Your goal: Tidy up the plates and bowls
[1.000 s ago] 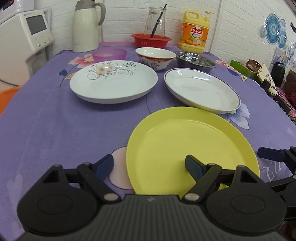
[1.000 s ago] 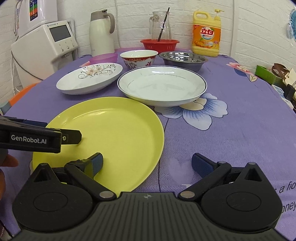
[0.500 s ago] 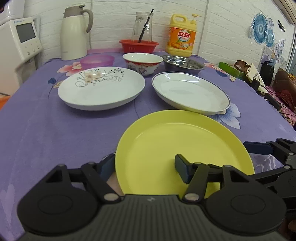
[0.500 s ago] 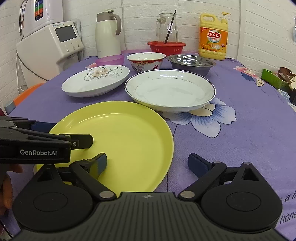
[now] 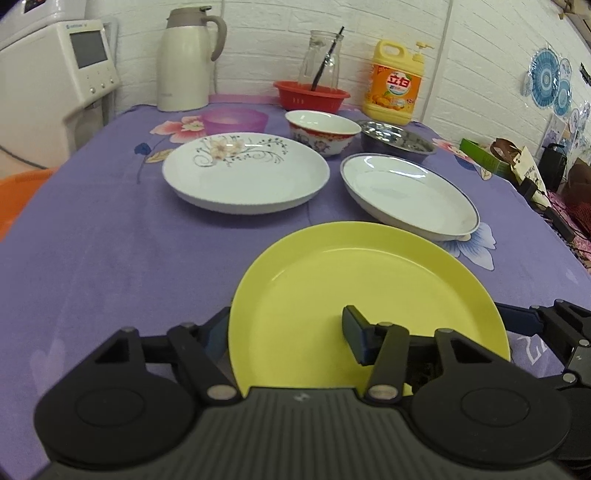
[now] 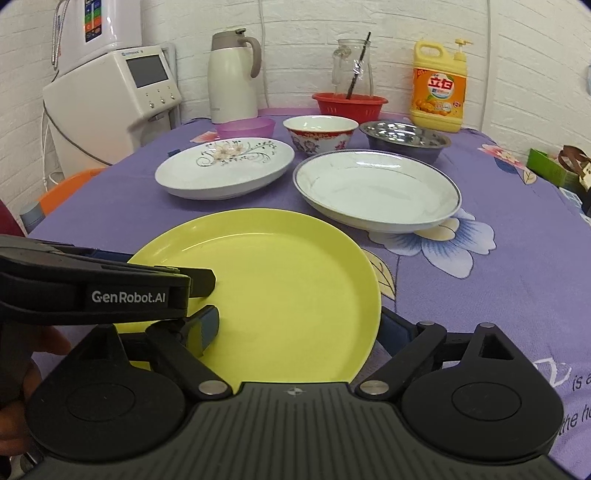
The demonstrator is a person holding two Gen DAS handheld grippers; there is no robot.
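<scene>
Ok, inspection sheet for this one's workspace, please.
Surface: purple floral tablecloth, flat.
Job's things: yellow plate nearest; floral plate and blue-rimmed plate behind; patterned bowl, steel bowl, pink bowl beyond.
Clutter: thermos jug, red basket, glass jug, detergent bottle.
Grippers: left gripper astride the yellow plate's rim, jaws just been closing, grip unclear; right gripper open, astride its other side.
Cables: white cord beside water dispenser.
Surroundings: white brick wall.
</scene>
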